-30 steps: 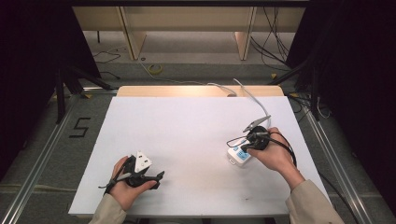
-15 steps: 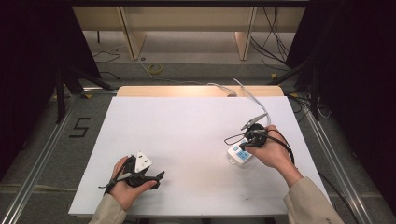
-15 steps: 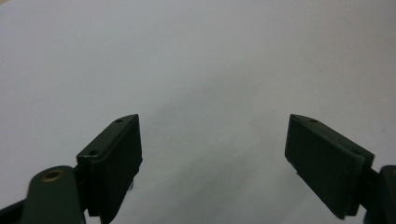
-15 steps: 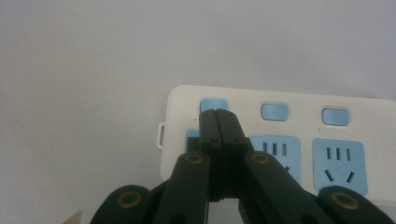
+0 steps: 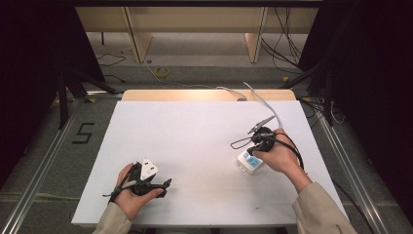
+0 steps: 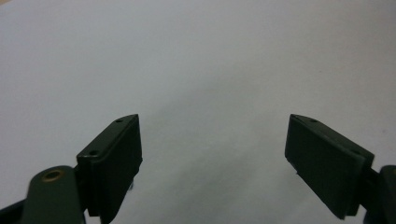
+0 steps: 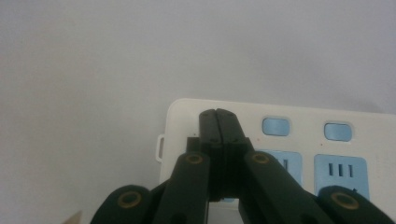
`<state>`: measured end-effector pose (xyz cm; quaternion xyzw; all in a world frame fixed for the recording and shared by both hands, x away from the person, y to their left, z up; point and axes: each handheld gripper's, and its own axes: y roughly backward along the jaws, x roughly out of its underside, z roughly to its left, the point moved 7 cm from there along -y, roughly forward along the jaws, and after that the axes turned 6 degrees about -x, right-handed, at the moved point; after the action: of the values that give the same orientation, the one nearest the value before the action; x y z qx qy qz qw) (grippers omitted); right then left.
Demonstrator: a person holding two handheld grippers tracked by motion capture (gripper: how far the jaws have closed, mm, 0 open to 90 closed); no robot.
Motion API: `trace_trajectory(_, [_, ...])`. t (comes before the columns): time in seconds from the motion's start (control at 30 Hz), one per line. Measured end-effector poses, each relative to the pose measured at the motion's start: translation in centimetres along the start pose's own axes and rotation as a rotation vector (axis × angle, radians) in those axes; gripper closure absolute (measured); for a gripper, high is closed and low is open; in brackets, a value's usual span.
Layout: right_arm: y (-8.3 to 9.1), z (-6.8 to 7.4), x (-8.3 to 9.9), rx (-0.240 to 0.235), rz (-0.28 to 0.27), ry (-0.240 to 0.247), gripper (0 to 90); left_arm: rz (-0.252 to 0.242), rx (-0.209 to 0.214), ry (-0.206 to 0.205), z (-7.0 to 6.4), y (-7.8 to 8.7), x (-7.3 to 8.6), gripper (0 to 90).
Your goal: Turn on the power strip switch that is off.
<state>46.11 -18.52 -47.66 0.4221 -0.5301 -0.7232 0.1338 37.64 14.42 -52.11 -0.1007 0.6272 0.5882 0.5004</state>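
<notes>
Pressing down with jaws clenched together, empty, the right gripper [image 7: 218,116] covers part of the power strip [image 7: 299,140], whose right end is cut off. White body, blue sockets and buttons, lying at the table's [image 5: 195,141] right side. Left gripper [image 6: 212,158] spread wide, empty, over bare tabletop.

table [image 5: 195,146]: white top | floor [image 5: 39,146]: grey (marked "5") | cables [image 5: 287,39]: behind, dark sides
</notes>
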Motion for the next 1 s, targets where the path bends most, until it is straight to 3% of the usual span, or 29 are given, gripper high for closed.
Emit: trace_trajectory(1.0, [-0.5, 0.0, -1.3, 0.006, 0.031, 0.008, 90.0, -0.002, 0.001, -0.001, 0.0, 0.0, 0.0, 18.8])
